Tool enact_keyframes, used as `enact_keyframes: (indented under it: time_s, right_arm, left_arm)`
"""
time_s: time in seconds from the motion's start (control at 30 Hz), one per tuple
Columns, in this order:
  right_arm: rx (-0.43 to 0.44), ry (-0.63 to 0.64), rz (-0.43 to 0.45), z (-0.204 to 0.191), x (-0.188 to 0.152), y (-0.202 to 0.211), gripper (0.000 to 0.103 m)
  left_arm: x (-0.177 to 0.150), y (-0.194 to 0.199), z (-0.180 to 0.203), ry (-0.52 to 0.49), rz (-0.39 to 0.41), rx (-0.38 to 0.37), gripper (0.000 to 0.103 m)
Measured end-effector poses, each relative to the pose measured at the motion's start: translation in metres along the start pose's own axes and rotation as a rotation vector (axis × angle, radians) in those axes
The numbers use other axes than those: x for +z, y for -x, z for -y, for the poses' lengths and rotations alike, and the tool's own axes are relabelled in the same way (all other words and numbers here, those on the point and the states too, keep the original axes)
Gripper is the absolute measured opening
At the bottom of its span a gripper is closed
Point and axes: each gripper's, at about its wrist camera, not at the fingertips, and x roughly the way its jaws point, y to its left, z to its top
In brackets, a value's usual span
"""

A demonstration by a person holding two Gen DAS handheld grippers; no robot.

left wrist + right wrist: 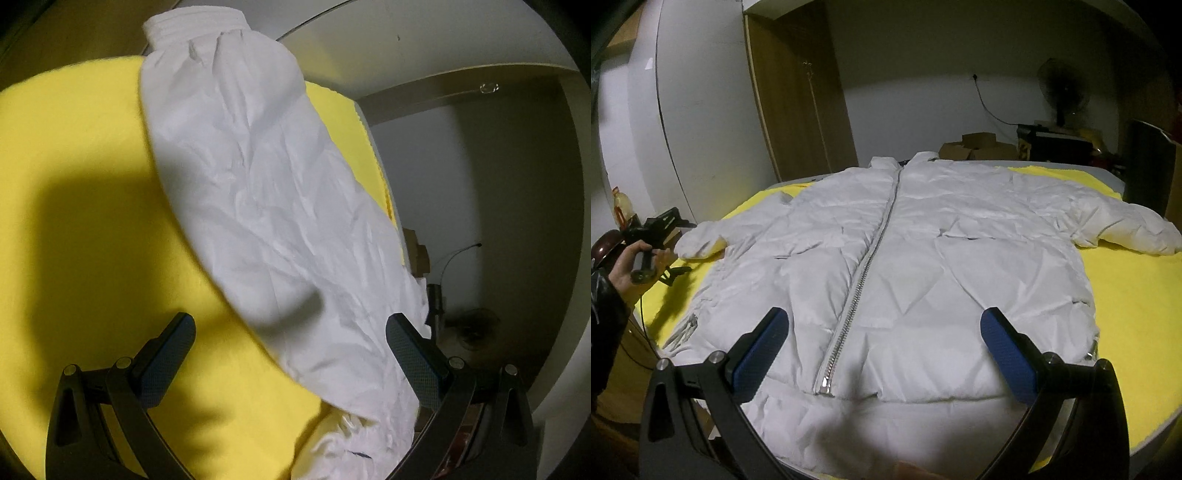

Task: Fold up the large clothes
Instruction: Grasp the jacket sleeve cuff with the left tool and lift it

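My bench (1137,295), under its yellow cover, carries the white jacket (905,258) flat and zipped, hem nearest my right tool (884,354), which gapes wide, holding nothing. Bare yellow lies right. My left tool (291,354), equally wide and empty, hovers over one sleeve (258,184) by the bench's edge.

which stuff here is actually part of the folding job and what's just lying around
Part of the job: white jacket, its sleeve, yellow cloth, left gripper, right gripper.

Lying about: cardboard boxes, fan, wardrobe.
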Motion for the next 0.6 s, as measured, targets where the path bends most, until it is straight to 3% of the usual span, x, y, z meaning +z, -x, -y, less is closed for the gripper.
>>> enact_keyframes:
  time_s: [0.2,0.47,0.6]
  right_arm:
    - [-0.007,0.045,0.014,-0.009,0.007,-0.004,0.103]
    - [-0.018,0.057,0.01,-0.015,0.009,-0.007,0.103]
    - [-0.022,0.057,0.009,-0.015,0.01,-0.007,0.103]
  left_arm:
    - [0.026,-0.005,-0.007,0.022,0.027,-0.023,0.102]
    - [0.067,-0.002,-0.02,0.03,0.131,-0.033,0.101]
    - [0.081,-0.006,-0.02,0.01,0.141,-0.044,0.093]
